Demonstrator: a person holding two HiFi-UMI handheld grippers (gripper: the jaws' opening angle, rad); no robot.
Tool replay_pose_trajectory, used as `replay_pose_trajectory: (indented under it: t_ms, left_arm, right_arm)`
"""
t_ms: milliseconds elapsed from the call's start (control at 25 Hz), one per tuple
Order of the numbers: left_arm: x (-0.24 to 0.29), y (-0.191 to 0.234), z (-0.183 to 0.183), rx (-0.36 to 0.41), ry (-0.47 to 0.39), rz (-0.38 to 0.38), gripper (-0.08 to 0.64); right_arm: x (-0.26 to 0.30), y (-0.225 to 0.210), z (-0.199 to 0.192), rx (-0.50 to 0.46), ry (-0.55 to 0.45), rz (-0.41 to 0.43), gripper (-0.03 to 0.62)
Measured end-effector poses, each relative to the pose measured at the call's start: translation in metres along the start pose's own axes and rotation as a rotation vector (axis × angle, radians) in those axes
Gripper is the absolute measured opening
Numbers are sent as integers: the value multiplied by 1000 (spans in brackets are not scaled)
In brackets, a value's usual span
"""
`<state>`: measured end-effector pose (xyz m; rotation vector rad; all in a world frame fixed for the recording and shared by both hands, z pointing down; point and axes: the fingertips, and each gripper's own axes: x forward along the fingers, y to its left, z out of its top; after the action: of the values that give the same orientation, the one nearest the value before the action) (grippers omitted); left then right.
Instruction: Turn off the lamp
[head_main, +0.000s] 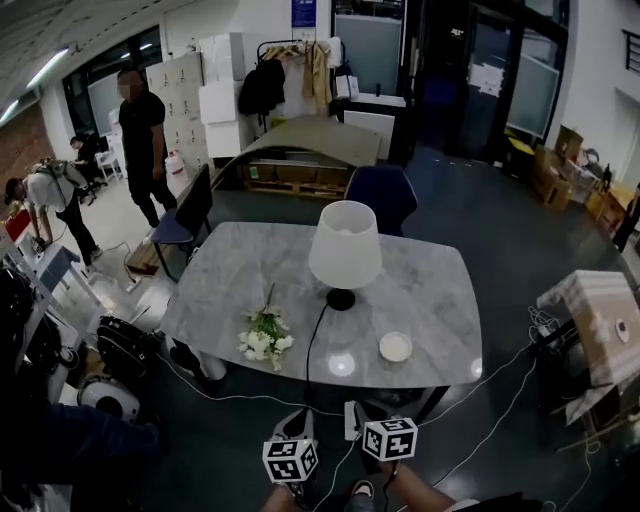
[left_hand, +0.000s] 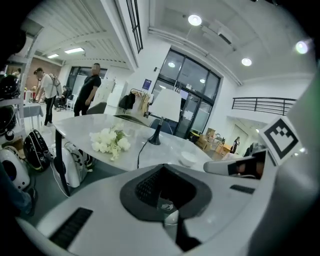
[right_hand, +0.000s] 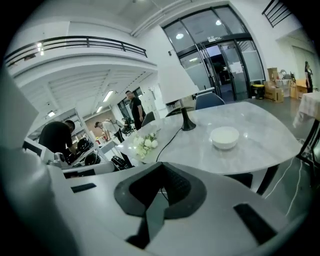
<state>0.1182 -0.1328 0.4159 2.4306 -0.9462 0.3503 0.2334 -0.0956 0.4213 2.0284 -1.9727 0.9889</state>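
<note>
The left gripper (left_hand: 170, 216) and right gripper (right_hand: 154, 210) each had jaws together and empty, clear of the table (head_main: 440, 300). The lamp (head_main: 344, 245) stood upright there, near a bowl (head_main: 396, 346).

White on a grey marbled table (head_main: 430, 300)
The lamp (head_main: 345, 250) is shaded white and footed black; white flowers (head_main: 266, 338) are seen at seven o'clock, a white bowl (head_main: 396, 346) at five.

Glossy marble table (head_main: 432, 292), matt lampshade (head_main: 344, 246)
</note>
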Motion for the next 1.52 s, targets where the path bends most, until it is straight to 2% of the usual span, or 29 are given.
replay_pose_trajectory:
  t_ms: [240, 560, 880, 1520]
  left_arm:
    - [-13, -20, 34, 32, -81, -9, -5]
    - [-34, -32, 63, 86, -167, -15, -5]
    - [-43, -25, 61, 78, -157, -1, -5]
    - [-43, -42, 58, 115, -136, -47, -5]
  right_arm:
    - [-28, 1, 31, -8, -86, -3, 0]
    - [-46, 12, 47, -15, -150, 10, 0]
    - [-43, 26, 46, -26, -130, 16, 0]
    - [-52, 24, 39, -33, -132, -20, 0]
